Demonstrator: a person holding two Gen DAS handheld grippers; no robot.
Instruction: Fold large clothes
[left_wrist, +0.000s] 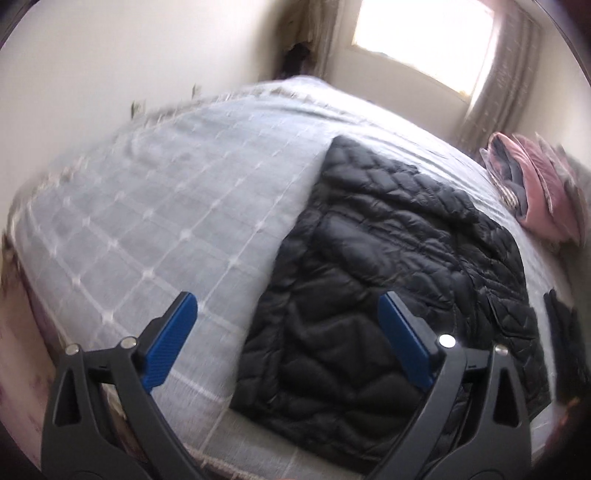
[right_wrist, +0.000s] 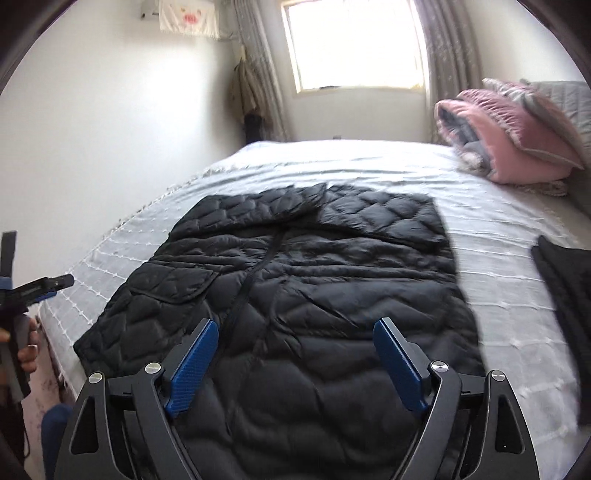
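The bed (right_wrist: 498, 236) fills both my views, its near edge cut off under my tools and its right side running out of the right wrist view at 3 o'clock. Its pale checked cover lies bare and roomy from 9 to 11 o'clock in the left wrist view. The black quilted jacket (right_wrist: 303, 280) lies flat on the bed, sleeves folded in across it; its lower hem hides behind my right claw (right_wrist: 295, 363) at 6 o'clock. A pink quilt (right_wrist: 517, 136) is bundled at 2 o'clock near the window (right_wrist: 354, 44), well apart from the jacket. A dark cloth (right_wrist: 565, 306) at 3 o'clock is cropped, so I cannot tell what it is. My left claw (left_wrist: 286, 338) is spread wide with nothing between its blue pads, one over the cover, one over the jacket's left edge. My right claw also gapes empty above the jacket. The left wrist view is blurred.
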